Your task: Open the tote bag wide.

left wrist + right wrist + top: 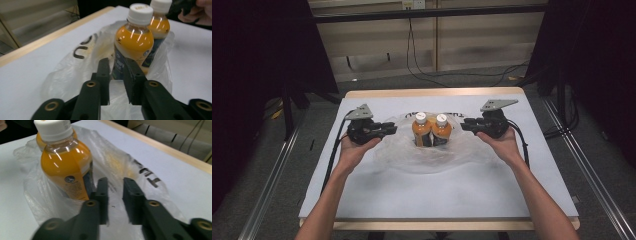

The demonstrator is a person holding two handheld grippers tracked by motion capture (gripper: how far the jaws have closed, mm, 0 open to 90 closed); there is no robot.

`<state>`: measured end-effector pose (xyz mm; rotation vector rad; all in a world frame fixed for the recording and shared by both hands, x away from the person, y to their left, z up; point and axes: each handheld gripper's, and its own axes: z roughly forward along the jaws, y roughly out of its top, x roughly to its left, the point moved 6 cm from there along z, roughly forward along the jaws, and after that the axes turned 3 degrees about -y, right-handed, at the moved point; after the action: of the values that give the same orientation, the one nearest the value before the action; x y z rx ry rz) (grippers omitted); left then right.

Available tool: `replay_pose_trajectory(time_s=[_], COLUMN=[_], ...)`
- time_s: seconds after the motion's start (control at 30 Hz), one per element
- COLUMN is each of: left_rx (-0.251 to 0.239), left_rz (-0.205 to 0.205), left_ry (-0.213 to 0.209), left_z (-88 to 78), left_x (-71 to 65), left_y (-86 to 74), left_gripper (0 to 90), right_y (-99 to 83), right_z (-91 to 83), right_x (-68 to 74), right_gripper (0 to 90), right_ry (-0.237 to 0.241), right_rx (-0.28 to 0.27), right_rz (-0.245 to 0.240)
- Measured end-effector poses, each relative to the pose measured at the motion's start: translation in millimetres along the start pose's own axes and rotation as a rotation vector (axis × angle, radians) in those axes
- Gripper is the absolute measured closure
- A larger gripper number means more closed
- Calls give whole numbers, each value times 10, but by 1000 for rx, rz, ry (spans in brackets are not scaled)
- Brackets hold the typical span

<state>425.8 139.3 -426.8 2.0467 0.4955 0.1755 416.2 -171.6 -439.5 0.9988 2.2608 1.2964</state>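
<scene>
Left gripper view: left tongs (117, 75) stand slightly apart, empty, over the plastic bag (75, 75); right tongs (115, 195) likewise.

Two orange bottles (135, 42) in plastic bag (82, 72)

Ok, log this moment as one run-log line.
scene: two orange bottles upright in clear plastic bag | left gripper: open, at bag's edge | right gripper: open, at bag's edge

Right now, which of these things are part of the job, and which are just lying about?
Part of the job:
- two orange drink bottles
- clear plastic bag around them
- left gripper
- right gripper

Just lying about:
- cable on the floor beyond the table
</scene>
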Motion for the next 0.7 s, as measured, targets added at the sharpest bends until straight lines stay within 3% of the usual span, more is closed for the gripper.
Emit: replay_pose_trajectory(time_s=[0.03, 0.07, 0.1, 0.13, 0.17, 0.27, 0.3, 0.43, 0.53, 0.57, 0.6, 0.7], left_rx=[27, 71, 94, 118, 150, 191, 231, 323, 329, 342, 333, 344], left_rz=[2, 15, 20, 19, 19, 12, 11, 27, 10, 26, 2, 17], left_ry=[-10, -9, -12, -17, -11, -34, -48, -45, -49, -57, -66, -68], left_z=[84, 186, 243, 321, 388, 556, 614, 736, 813, 815, 836, 886], left_x=[-15, -11, -3, 9, 26, 95, 118, 188, 201, 213, 194, 195], left_y=[-9, -22, -32, -43, -56, -83, -109, -183, -228, -236, -238, -256], left_gripper=[808, 835, 835, 848, 848, 852, 852, 847, 830, 825, 825, 837], right_y=[5, 15, 15, 25, 25, 37, 37, -28, -115, -147, -167, -206], right_z=[35, 124, 124, 199, 199, 338, 387, 596, 698, 724, 738, 787], right_x=[15, 33, 33, 47, 47, 54, 57, 64, 65, 58, 60, 82], right_gripper=[830, 880, 880, 900, 900, 900, 900, 900, 900, 900, 900, 900], right_ry=[11, 42, 42, 72, 72, 88, 105, 123, 137, 137, 139, 147], right_rx=[12, 58, 58, 104, 104, 179, 201, 303, 355, 373, 385, 404], right_rz=[-6, -30, -30, -45, -45, -75, -81, -119, -109, -112, -107, -111])
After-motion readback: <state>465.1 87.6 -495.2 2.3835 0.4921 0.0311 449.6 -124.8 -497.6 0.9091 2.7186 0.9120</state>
